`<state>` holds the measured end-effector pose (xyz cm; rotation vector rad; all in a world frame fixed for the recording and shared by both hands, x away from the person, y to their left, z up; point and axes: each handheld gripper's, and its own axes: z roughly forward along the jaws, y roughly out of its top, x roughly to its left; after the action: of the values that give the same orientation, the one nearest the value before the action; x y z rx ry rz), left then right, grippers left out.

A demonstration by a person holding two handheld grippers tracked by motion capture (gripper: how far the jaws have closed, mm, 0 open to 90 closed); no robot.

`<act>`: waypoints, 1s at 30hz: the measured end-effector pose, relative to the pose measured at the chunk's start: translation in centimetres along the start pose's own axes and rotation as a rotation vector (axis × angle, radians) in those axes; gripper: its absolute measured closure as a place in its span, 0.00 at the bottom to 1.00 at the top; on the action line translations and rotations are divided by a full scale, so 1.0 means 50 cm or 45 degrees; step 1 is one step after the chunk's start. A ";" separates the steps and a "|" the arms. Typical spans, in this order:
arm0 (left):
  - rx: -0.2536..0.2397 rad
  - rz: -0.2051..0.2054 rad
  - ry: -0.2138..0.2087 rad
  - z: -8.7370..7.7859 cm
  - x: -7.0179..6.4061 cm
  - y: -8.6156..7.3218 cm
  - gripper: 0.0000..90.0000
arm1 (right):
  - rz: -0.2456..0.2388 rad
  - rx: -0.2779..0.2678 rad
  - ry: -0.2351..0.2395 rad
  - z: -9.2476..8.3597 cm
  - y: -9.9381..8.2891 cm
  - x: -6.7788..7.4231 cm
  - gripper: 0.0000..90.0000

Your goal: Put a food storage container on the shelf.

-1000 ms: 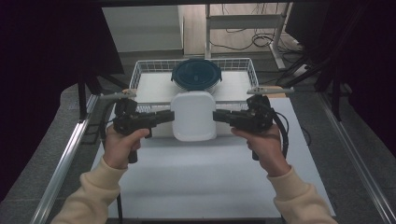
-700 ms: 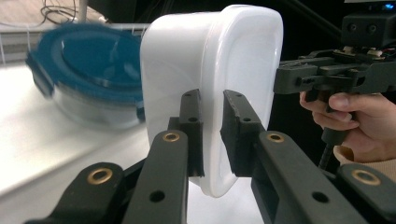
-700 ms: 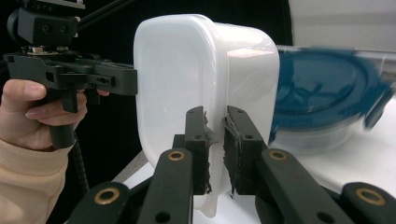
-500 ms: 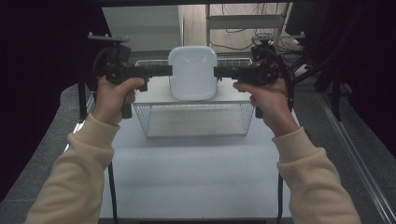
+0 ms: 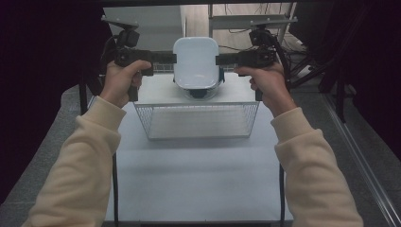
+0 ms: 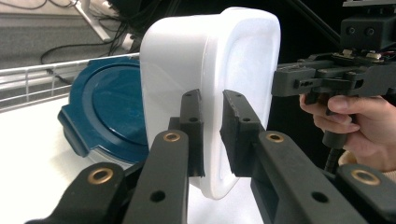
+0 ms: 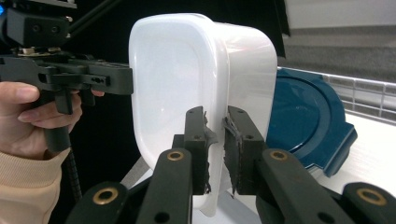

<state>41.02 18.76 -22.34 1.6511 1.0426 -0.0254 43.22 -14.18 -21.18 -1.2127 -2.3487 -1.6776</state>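
A white plastic tub [image 5: 196,61] hangs in the air, turned on its side, gripped from both ends. My left gripper [image 5: 173,58] is shut on its left rim, and my right gripper [image 5: 219,59] is shut on its right rim. In the left gripper view the pads [image 6: 191,119] pinch the tub's wall [image 6: 210,65], with the other gripper [image 6: 285,81] beyond it. The right gripper view has its own jaws clamped on the rim of the tub [image 7: 187,70]. A round container with a dark blue lid [image 5: 198,93] lies below the tub, in the wire basket [image 5: 196,120].
The wire basket stands at the middle of the white table [image 5: 198,179]. Its rail [image 6: 28,74] runs behind the blue lid [image 6: 107,116] [image 7: 303,121]. Dark frame posts and cables stand at the far side. Bare tabletop lies in front of the basket.
Both hands have risen and moved away from the person with the white tub between them. It now hangs over the basket and the blue lid.
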 end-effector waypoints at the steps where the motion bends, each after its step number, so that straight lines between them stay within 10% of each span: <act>1: 0.009 -0.011 0.002 0.005 0.007 0.002 0.88 | 0.009 0.007 -0.004 0.005 0.002 -0.005 0.88; 19: 0.004 -0.396 -0.167 0.075 0.141 0.030 0.81 | 0.399 0.033 0.073 0.081 0.040 -0.120 0.80; 25: -0.022 -0.441 -0.187 0.091 0.163 0.023 0.79 | 0.446 0.000 0.061 0.094 0.034 -0.139 0.79; 30: 0.006 -0.373 -0.142 0.099 0.151 0.023 0.66 | 0.420 -0.029 0.057 0.091 0.026 -0.136 0.70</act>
<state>48.73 19.43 -27.14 1.4714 1.1895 -0.3096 50.60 -14.28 -24.94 -1.4534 -1.9744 -1.6044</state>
